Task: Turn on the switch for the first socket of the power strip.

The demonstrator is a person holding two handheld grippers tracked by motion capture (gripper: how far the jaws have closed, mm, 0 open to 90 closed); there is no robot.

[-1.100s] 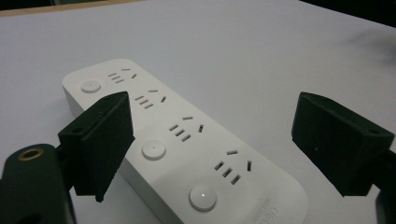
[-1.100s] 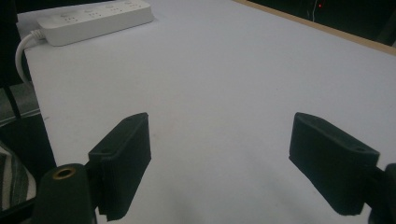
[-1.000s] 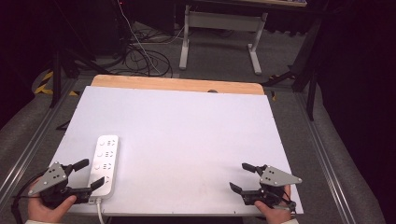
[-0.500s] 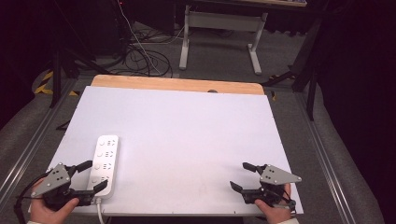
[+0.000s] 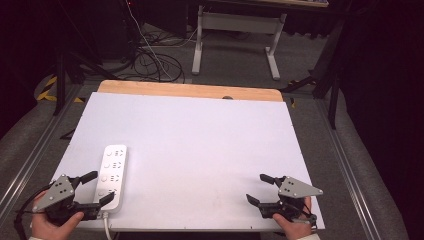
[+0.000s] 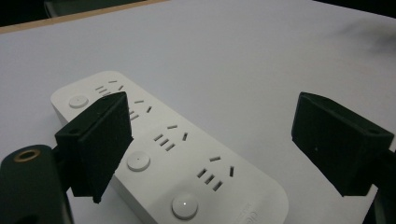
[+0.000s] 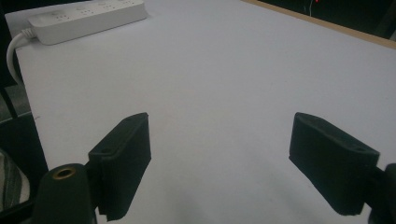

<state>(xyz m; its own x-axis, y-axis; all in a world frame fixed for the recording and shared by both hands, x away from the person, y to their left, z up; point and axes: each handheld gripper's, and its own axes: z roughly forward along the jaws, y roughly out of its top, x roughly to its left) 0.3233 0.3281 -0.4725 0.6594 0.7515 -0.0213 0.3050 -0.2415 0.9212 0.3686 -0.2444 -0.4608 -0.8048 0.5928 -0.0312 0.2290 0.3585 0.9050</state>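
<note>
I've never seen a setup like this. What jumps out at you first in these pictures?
A white power strip lies at the near left of a big white table, its cord hanging off the front edge. Two hand-held black grippers sit at the near corners: the left gripper, jaws open, right beside the strip, and the right gripper, also open, over bare tabletop.

White power strip on a white tabletop

The power strip lies near the tabletop's front-left edge, its cord dropping over that edge; cables and a desk frame occupy the floor beyond.
</note>
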